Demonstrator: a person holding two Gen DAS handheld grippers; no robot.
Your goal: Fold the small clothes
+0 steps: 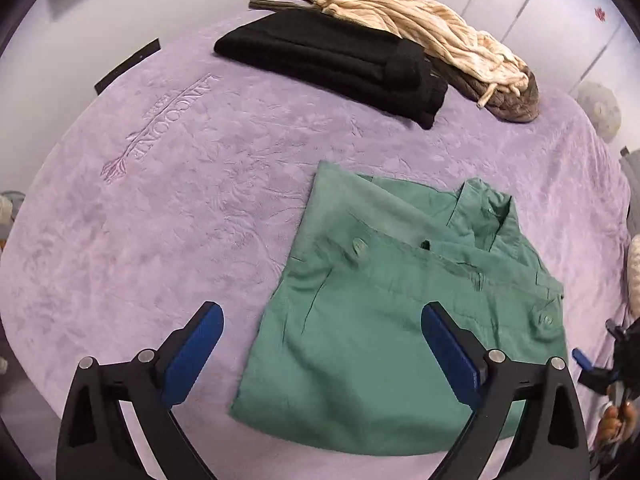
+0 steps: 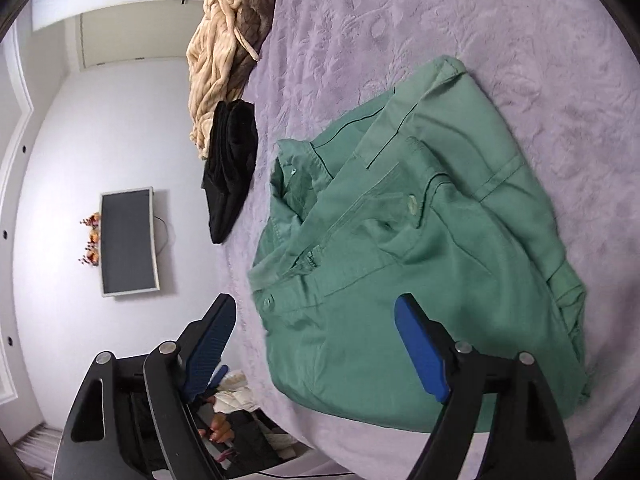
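Jaws wide apart on both your grippers, left (image 1: 322, 354) and right (image 2: 316, 344), and neither holds anything. Each hangs over the near edge of one green shirt (image 1: 400, 320), folded and lying flat on the lilac bedspread (image 1: 160, 220). Farther back, well apart from it, lie three more garments: one folded black one (image 1: 332, 64), one crumpled cream one (image 1: 432, 36), one brown knit (image 1: 516, 100) under the cream.
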